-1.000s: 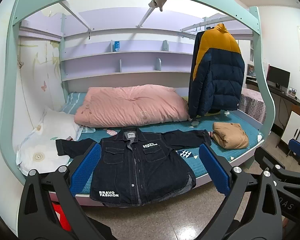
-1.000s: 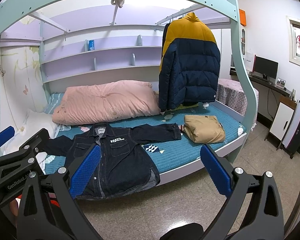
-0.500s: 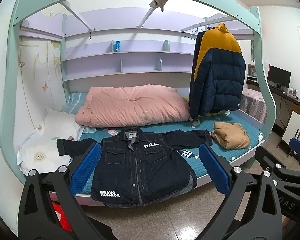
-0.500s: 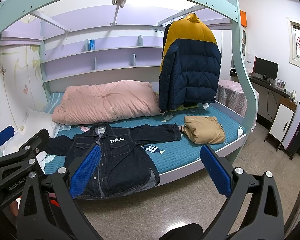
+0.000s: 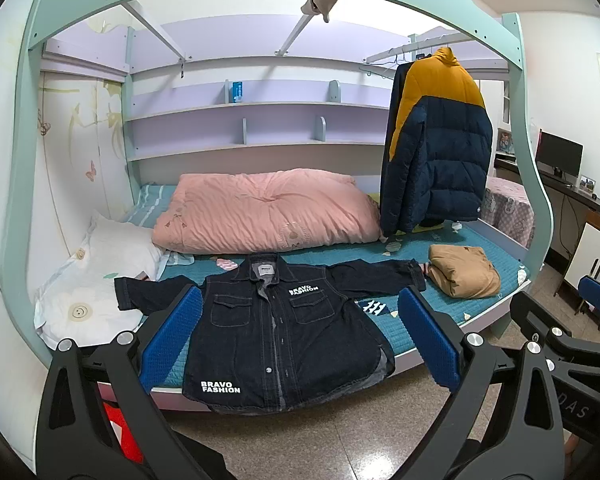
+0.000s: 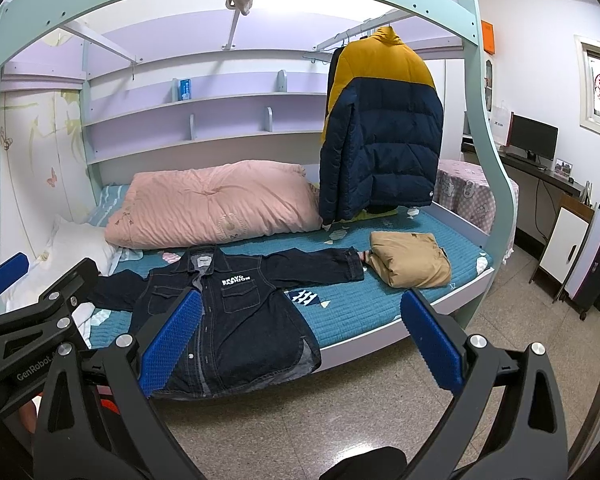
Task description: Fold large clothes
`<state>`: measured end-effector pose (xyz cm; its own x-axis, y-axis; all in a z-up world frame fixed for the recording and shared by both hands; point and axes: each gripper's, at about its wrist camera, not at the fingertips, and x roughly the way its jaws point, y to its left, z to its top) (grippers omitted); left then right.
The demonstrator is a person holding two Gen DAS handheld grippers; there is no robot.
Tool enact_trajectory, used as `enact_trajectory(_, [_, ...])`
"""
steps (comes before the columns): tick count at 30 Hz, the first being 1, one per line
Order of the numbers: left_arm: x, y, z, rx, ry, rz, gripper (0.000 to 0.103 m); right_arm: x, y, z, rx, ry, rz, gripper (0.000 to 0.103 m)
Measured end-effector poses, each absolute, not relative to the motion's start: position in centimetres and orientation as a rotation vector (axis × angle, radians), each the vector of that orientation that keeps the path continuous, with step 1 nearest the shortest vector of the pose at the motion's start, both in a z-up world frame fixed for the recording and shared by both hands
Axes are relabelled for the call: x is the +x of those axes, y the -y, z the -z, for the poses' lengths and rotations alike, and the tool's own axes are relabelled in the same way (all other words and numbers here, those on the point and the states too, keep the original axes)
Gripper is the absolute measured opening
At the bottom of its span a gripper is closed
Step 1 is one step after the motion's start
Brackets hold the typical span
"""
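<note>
A dark denim jacket (image 5: 276, 328) with white "BRAVO FASHION" print lies spread flat, front up, on the teal bed (image 5: 420, 248), its hem hanging over the front edge and both sleeves stretched out. It also shows in the right wrist view (image 6: 236, 320). My left gripper (image 5: 300, 336) is open and empty, held back from the bed above the floor. My right gripper (image 6: 300, 340) is open and empty too, to the right of the left one. A folded tan garment (image 5: 462, 276) lies by the jacket's right sleeve.
A pink quilt (image 5: 268, 212) lies at the back of the bed and a white pillow (image 5: 100, 276) at the left. A navy and yellow puffer coat (image 5: 436, 148) hangs over the bed's right end. A desk with a monitor (image 6: 534, 138) stands at right. The floor (image 6: 340, 412) is tiled.
Both views have shifted only slightly; the bed and jacket sit a touch further right in the left wrist view. Both grippers stay open and nothing on the bed has moved.
</note>
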<state>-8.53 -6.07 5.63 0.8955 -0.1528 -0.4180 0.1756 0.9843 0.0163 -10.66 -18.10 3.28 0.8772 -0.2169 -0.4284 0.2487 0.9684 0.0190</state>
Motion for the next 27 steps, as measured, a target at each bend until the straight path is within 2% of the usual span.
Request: enact_trajectory(27, [-8.67,5.98,-5.61,0.051,-0.42,0.158,0.098,-10.4,17.67,-3.36,0.068,-0.43,0.238,0.096])
